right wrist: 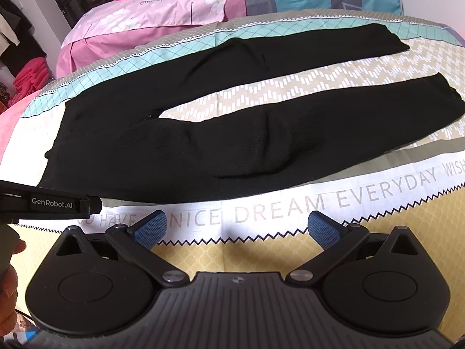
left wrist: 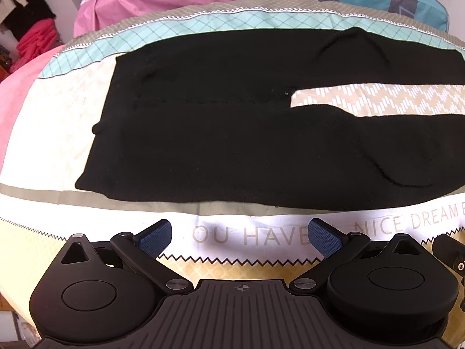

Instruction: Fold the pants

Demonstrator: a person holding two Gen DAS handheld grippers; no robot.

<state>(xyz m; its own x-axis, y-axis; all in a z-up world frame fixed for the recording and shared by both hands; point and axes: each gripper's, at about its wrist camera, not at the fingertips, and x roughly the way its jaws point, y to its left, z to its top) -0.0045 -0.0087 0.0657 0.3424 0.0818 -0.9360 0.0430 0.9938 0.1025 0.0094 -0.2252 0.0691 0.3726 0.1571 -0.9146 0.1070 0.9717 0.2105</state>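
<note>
Just beyond both spread grippers, black pants lie flat.

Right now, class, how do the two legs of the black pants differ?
The near leg looks wider and has a rumpled bulge; the far leg looks narrower and smoother. The near leg lies on the beige pattern, the far leg along the teal band. Both lie flat, apart, unfolded.

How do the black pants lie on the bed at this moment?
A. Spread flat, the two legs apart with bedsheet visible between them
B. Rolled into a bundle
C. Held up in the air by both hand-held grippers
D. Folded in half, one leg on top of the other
A: the black pants lie flat, a strip of patterned bedsheet shows between the legs, and neither open hand-held gripper touches them.
</note>
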